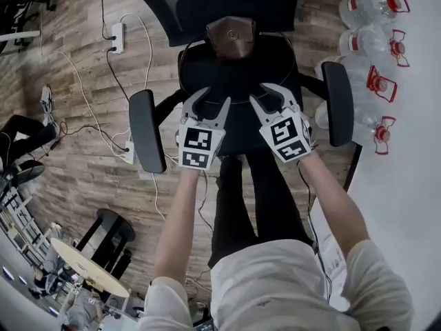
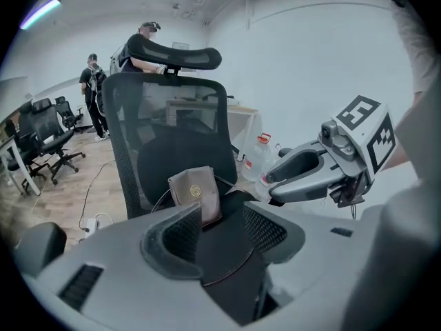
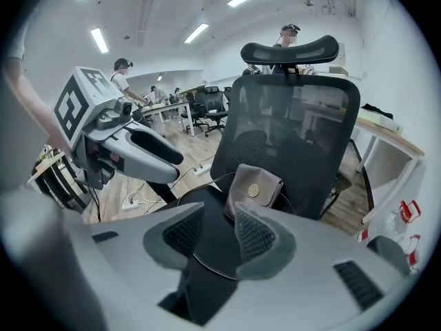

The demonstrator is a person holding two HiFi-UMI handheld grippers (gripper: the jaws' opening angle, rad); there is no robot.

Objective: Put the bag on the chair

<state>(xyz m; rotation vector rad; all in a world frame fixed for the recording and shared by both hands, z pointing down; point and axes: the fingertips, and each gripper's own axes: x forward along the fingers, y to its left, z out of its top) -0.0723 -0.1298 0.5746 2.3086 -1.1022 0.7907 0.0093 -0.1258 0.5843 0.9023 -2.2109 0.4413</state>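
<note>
A black office chair (image 1: 240, 105) stands on a wooden plank floor (image 1: 76, 171). On its seat sits a small brown bag (image 1: 233, 38), at the back of the seat and leaning upright against the mesh backrest. On the floor to the left lie a white power strip (image 1: 118, 37) and loose white cables (image 1: 83, 95). Clear water bottles (image 1: 372, 43) with red handles are grouped near the chair's other side.

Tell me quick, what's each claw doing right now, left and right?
Left claw: open, holding nothing.
Right claw: open, holding nothing.
The bag sits on the chair, touching neither claw.
</note>
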